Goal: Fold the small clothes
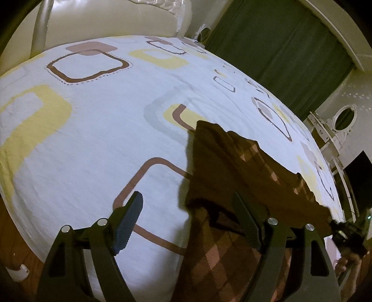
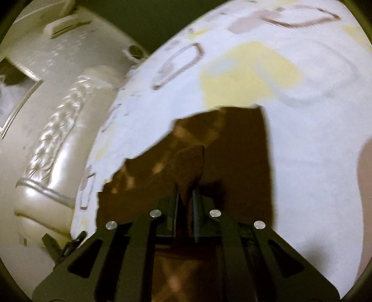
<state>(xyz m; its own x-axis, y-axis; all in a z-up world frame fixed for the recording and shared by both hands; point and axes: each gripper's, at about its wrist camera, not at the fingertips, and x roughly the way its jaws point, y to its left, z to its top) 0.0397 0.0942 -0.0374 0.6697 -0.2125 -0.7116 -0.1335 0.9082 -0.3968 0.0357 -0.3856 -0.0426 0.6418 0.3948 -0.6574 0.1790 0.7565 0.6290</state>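
While clamped on a pinch of brown argyle garment (image 2: 186, 162) at lower centre, right claw (image 2: 185, 197), left claw (image 1: 188, 223) wide apart, empty, above patterned bed (image 1: 93, 130).

Patterned bedsheet (image 1: 93, 139), cream headboard (image 1: 111, 21), green curtain (image 1: 279, 58), oval mirror (image 1: 344, 120).

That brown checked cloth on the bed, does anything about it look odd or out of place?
Nothing is damaged or spilled. The brown cloth is simply mid-fold: the right gripper pinches one edge and lifts it off the bedsheet, so it hangs bunched and uneven. The left gripper is open and holds nothing.
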